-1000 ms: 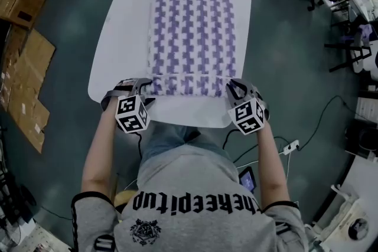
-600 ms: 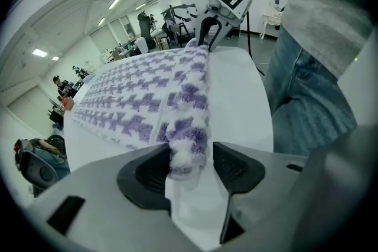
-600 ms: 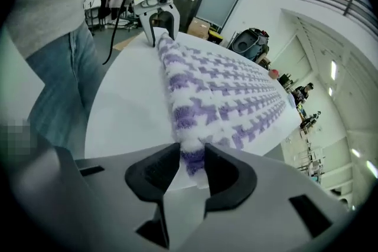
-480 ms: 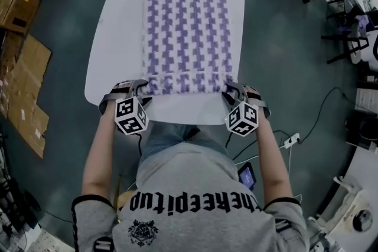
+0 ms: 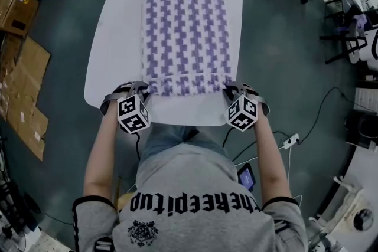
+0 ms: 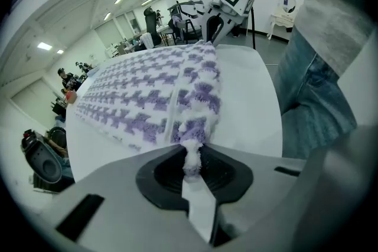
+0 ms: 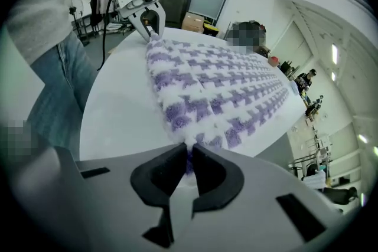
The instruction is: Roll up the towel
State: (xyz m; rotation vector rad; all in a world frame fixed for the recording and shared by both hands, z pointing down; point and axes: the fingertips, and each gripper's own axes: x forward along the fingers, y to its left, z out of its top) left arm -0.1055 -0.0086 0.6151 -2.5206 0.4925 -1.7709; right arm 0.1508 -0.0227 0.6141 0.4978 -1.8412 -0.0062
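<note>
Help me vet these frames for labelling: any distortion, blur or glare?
Head view: evenly lit, sharp; the towel pattern reads crisply on the white table. Left gripper view: strong fisheye bending, dark corners, pinched towel corner soft. Right gripper view: same fisheye, dark rim, no glare.

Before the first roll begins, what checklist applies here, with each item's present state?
1. Left gripper pinching the towel at its near corner, jaws just closed on it: ok.
2. Right gripper pinching the other near corner, jaws just closed on it: ok.
3. Towel lying flat along the white table: ok.
4. Both grippers in line across the near edge: ok.
5. Grip firm enough for rolling: cannot tell.
</note>
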